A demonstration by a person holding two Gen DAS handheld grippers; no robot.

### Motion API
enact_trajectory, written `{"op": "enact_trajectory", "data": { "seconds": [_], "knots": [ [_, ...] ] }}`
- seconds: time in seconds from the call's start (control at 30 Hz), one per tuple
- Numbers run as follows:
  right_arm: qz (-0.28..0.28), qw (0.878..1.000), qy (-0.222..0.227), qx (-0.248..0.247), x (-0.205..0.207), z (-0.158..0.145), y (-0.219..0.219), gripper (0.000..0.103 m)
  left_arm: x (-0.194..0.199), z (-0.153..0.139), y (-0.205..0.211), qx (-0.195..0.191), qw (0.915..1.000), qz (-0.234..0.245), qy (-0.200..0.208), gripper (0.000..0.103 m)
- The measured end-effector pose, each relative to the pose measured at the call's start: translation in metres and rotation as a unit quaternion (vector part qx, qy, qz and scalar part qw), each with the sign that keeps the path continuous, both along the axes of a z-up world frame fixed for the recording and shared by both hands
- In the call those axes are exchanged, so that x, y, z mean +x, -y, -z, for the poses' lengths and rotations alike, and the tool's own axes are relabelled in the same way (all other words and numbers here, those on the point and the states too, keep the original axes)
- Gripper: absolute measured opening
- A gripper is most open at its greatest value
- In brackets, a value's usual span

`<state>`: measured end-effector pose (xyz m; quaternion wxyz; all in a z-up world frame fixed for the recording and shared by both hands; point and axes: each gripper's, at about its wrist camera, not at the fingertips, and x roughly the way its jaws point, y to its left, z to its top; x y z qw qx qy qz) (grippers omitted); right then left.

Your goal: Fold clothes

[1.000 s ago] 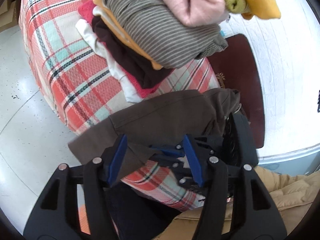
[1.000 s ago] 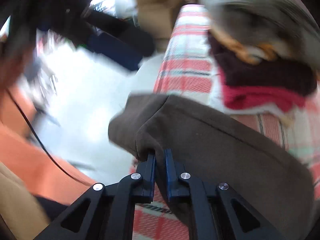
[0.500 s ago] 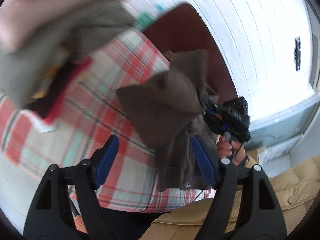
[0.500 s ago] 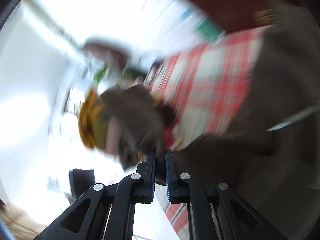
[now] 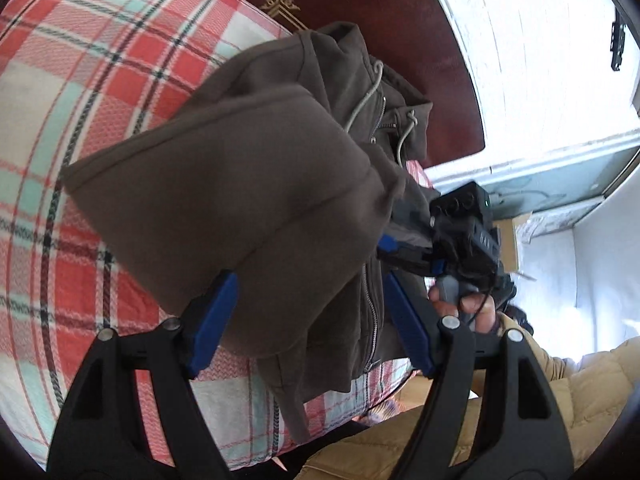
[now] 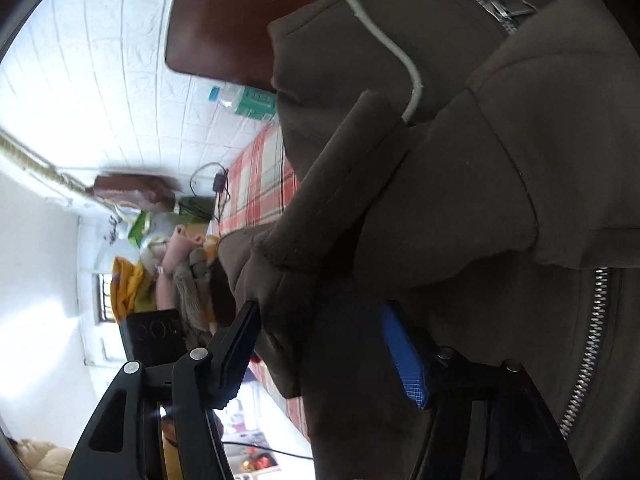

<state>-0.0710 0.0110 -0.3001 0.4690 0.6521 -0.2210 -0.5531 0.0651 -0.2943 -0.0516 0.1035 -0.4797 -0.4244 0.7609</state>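
Observation:
A brown zip hoodie (image 5: 248, 184) with a white drawstring lies bunched on the plaid bedspread (image 5: 60, 128). My left gripper (image 5: 308, 320) is open, its blue pads either side of a hanging fold of the hoodie. The right gripper appears in the left wrist view (image 5: 404, 252) at the hoodie's right edge, held by a hand. In the right wrist view the right gripper (image 6: 324, 348) is open with hoodie fabric (image 6: 460, 208) draped between its jaws, sleeve cuff in front.
A dark red wooden headboard (image 5: 380, 12) stands behind the bed against a white wall. A pile of folded clothes (image 6: 176, 276) sits far along the bed. My tan jacket sleeve (image 5: 580, 380) is at lower right.
The right gripper, shut on the hoodie before, has opened. Both grippers swung toward the headboard; the hoodie now lies bunched there, and the clothes pile left the left wrist view.

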Motion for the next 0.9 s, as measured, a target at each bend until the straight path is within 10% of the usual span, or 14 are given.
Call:
{"op": "enact_trajectory", "data": {
  "seconds": [0.3, 0.5, 0.57, 0.67, 0.9],
  "knots": [
    [0.05, 0.987, 0.094, -0.124, -0.017, 0.01, 0.028, 0.073, 0.002, 0.0, -0.001, -0.006, 0.9995, 0.027, 0.012, 0.076],
    [0.049, 0.993, 0.082, -0.065, -0.027, 0.006, 0.038, 0.086, -0.005, -0.001, -0.006, -0.011, 0.9991, 0.041, 0.006, 0.076],
    [0.036, 0.995, 0.079, -0.039, -0.03, 0.012, 0.051, 0.074, -0.009, -0.002, -0.01, -0.014, 0.9987, 0.048, 0.005, 0.076],
    [0.025, 0.997, 0.063, -0.021, -0.034, 0.013, 0.063, 0.007, -0.012, -0.006, -0.016, -0.015, 0.9982, 0.058, 0.002, 0.076],
    [0.048, 0.992, -0.007, -0.113, -0.056, -0.065, 0.056, 0.007, -0.024, -0.022, -0.056, -0.012, 0.9944, 0.104, -0.016, 0.076]
  ]
}}
